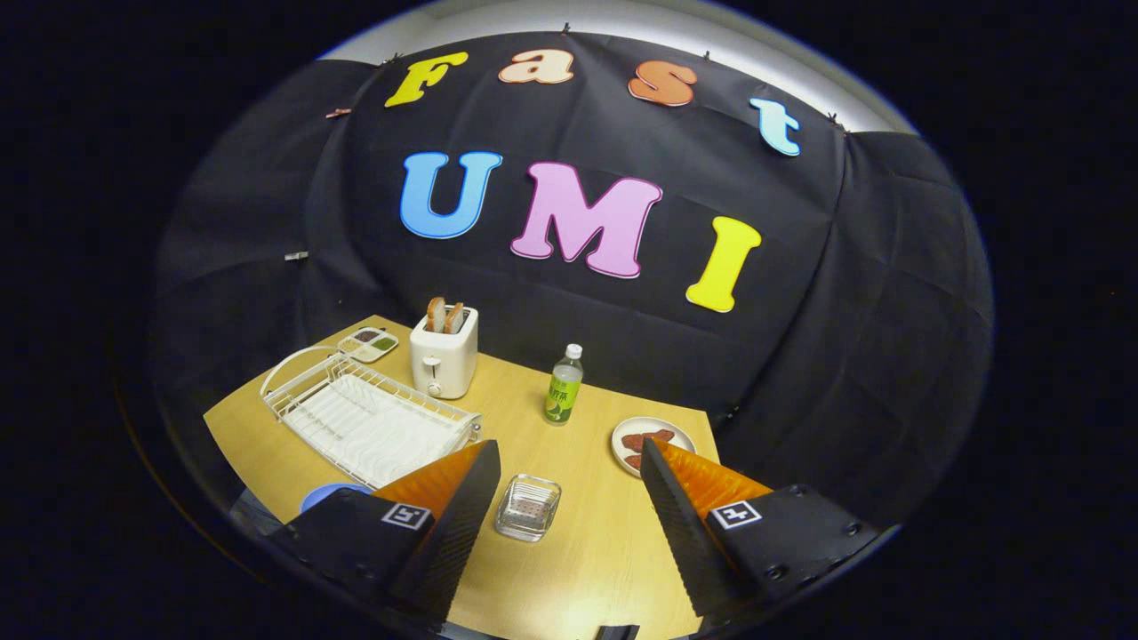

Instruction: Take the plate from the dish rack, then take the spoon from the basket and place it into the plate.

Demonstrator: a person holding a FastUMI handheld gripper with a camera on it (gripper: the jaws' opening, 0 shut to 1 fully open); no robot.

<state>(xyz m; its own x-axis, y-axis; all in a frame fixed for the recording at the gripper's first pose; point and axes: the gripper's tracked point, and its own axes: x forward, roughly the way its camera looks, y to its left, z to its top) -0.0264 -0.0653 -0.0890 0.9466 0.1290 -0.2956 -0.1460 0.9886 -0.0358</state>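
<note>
The gripper (pixel 569 524) hangs released above the table (pixel 587 569), fingers wide apart around a small clear basket (pixel 528 508). The dish rack (pixel 369 418) looks bare; a blue shape (pixel 331 495) behind the left finger may be the plate, and no spoon can be made out. That fits either end of the job.

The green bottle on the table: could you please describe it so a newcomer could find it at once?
On the wooden table, look right of the white toaster holding bread. The bottle stands upright there, beyond the open claw; it is the only tall, green-labelled, white-capped thing, unlike the flat plate nearby.
</note>
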